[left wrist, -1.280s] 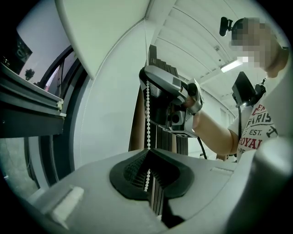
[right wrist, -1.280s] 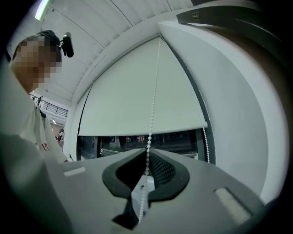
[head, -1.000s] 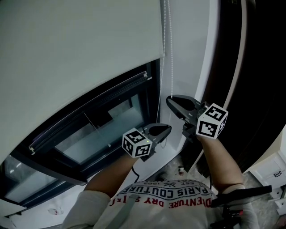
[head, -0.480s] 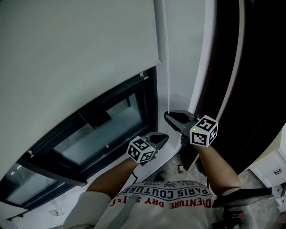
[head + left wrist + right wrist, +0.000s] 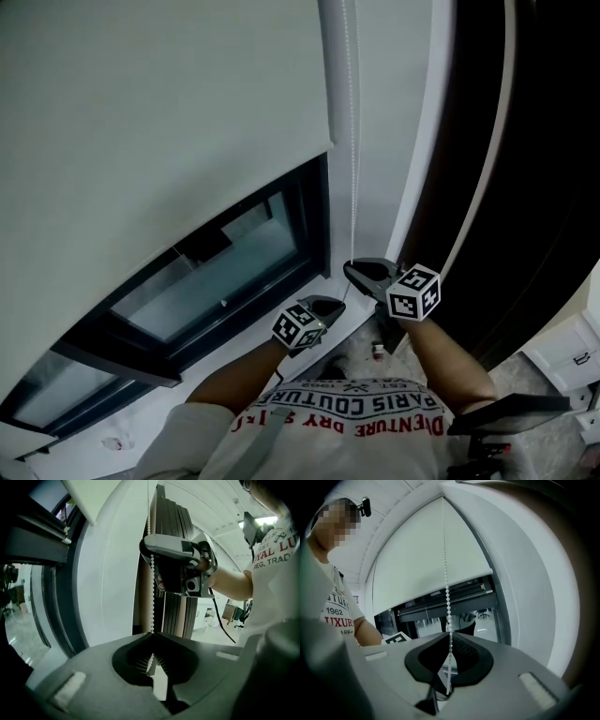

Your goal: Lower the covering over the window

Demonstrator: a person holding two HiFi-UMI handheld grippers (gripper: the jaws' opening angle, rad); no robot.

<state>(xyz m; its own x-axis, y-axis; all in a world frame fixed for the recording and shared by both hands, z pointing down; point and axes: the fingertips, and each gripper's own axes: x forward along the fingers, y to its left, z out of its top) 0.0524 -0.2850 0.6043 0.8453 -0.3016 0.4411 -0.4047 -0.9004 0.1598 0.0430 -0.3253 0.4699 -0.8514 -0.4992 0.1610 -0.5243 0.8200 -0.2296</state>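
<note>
A pale roller blind (image 5: 159, 94) covers the upper part of the dark-framed window (image 5: 216, 281). A white bead chain (image 5: 353, 141) hangs at the window's right side. My right gripper (image 5: 358, 271) is shut on the chain. My left gripper (image 5: 330, 306) is just below and to the left of it, near the sill. In the left gripper view the bead chain (image 5: 151, 573) runs down into the closed left gripper (image 5: 151, 637), with the right gripper (image 5: 180, 566) above. In the right gripper view the bead chain (image 5: 446, 583) passes through the closed right gripper (image 5: 449, 633), in front of the blind (image 5: 426, 559).
A white sill (image 5: 323, 339) runs under the window. A white wall strip (image 5: 389, 112) lies behind the chain. A tall dark panel (image 5: 525, 187) stands at the right, with white furniture (image 5: 572, 356) at the bottom right. My arms and printed shirt (image 5: 347, 422) fill the lower view.
Both grippers have moved down with the bead chain, toward the sill. The blind's bottom edge sits a little lower over the glass.
</note>
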